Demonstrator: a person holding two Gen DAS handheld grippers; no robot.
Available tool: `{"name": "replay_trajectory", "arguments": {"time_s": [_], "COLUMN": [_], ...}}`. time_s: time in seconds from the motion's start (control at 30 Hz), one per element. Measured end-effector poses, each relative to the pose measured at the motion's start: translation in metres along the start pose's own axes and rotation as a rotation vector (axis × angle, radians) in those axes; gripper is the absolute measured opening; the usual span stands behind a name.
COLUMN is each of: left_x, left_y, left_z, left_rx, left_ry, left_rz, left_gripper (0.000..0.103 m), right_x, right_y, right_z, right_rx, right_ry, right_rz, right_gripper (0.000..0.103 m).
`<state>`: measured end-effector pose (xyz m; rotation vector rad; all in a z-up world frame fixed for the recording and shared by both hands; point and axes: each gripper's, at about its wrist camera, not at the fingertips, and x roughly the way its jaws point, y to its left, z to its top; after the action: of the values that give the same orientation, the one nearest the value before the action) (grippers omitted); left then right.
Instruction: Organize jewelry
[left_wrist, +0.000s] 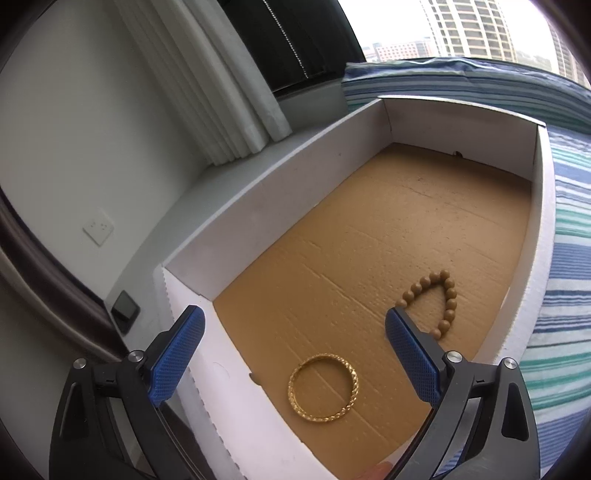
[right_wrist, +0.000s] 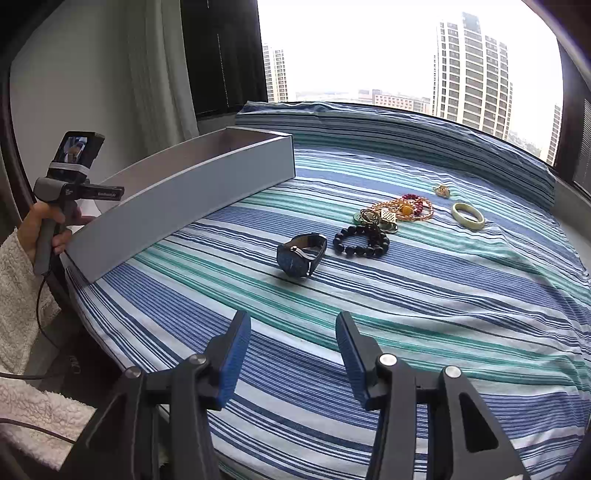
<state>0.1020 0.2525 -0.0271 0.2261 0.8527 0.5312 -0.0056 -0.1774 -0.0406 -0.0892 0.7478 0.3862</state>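
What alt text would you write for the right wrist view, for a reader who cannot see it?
The open, empty right gripper hovers over a striped cloth where a dark watch, a black bead bracelet, tangled jewelry and a pale bangle lie. A white box stands at left.

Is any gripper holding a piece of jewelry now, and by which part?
Nothing is held. The left gripper and right gripper both have empty, open jaws.

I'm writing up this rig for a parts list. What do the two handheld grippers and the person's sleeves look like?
Both the left gripper and the right gripper have black angular frames, silver round pivot bolts and blue cross-hatched pads. The right wrist view shows the left tool's grey handle, topped by a small screen, with a black cable. The sleeve is fluffy white fleece.
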Motion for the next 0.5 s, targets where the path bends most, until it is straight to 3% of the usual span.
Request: {"name": "replay_trajectory", "arguments": {"time_s": [0.2,0.33,0.4,0.5], "left_x": [-0.025,-0.063,-0.085,-0.112], "left_y": [0.003,0.004,0.004,-0.009], "left_z": [-0.018,-0.024,-0.026,-0.03], "left_rx": [-0.035,-0.102,-0.142,-0.163], "left_ry": [-0.03,-0.129,-0.163,-0.172], "left_rz": [-0.046,-0.014,-0.091,-0.308], "left_gripper": [0.098,0.098,0.099,0.1], "right_x": [-0.001,-0.004,-0.006,-0.008], "right_y": [-0.001,0.002,0.002,0.002], "right_z": [-0.004,-0.011,-0.013,-0.016], "right_rx": [0.021,0.024,0.009,0.007], "right_ry": [-0.007,0.003,0.001,0.001], "right_rz": [0.009,0.023,0.005,-0.023], "right_gripper": [0.049,0.05,0.059,0.065]}}
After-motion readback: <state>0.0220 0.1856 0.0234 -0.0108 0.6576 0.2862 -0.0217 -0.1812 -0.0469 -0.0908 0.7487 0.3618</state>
